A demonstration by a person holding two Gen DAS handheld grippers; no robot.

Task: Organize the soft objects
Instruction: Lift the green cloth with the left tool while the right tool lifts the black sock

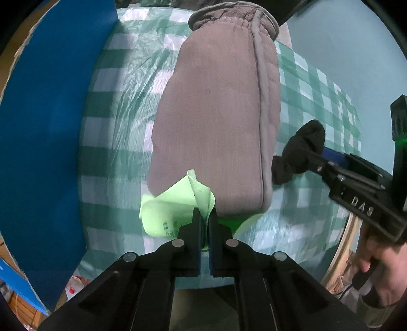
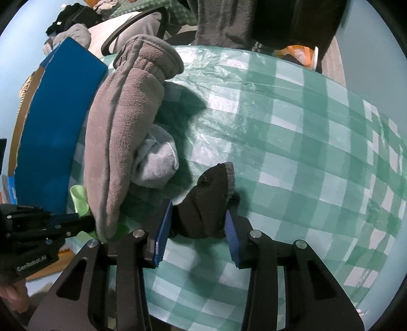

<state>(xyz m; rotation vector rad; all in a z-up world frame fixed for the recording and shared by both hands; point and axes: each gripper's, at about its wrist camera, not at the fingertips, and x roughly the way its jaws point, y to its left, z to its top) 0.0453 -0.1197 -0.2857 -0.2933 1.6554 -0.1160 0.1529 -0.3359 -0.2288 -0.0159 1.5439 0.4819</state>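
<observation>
A: Right, where does the left gripper [image 1: 205, 216] stand?

B: Its jaws are pressed together on a fold of the light green cloth [image 1: 175, 206], which bunches up around the tips. The cloth lies at the near edge of the worktop [image 1: 122, 132], with part of it tucked under the closed end of the grey fleece mitten [image 1: 213, 122].

A: And the mitten itself?

B: It lies lengthwise on the green-and-white checked cover, gathered cuff at the far end. In the right wrist view the same mitten [image 2: 122, 142] sits to the left, with a light grey sock [image 2: 157, 163] balled up and touching its right side.

A: What about the right gripper [image 2: 198, 219]?

B: Its jaws stand on either side of a black sock [image 2: 206, 203], blue pads touching its flanks, and the sock bulges up between them. It looks pinched while resting on the checked cover [image 2: 305, 142]. From the left wrist view the black sock [image 1: 300, 152] shows as a dark lump at the tips of that gripper [image 1: 309, 155], just right of the mitten, apart from it.

A: Anything else nearby?

B: A blue board [image 1: 51, 132] stands along the left edge of the worktop, close beside the mitten. A hand [image 1: 379, 270] grips the handle of the right gripper at the lower right. Beyond the far edge in the right wrist view there is a heap of dark and grey clothing [image 2: 76, 23]; I cannot tell the pieces apart.
</observation>
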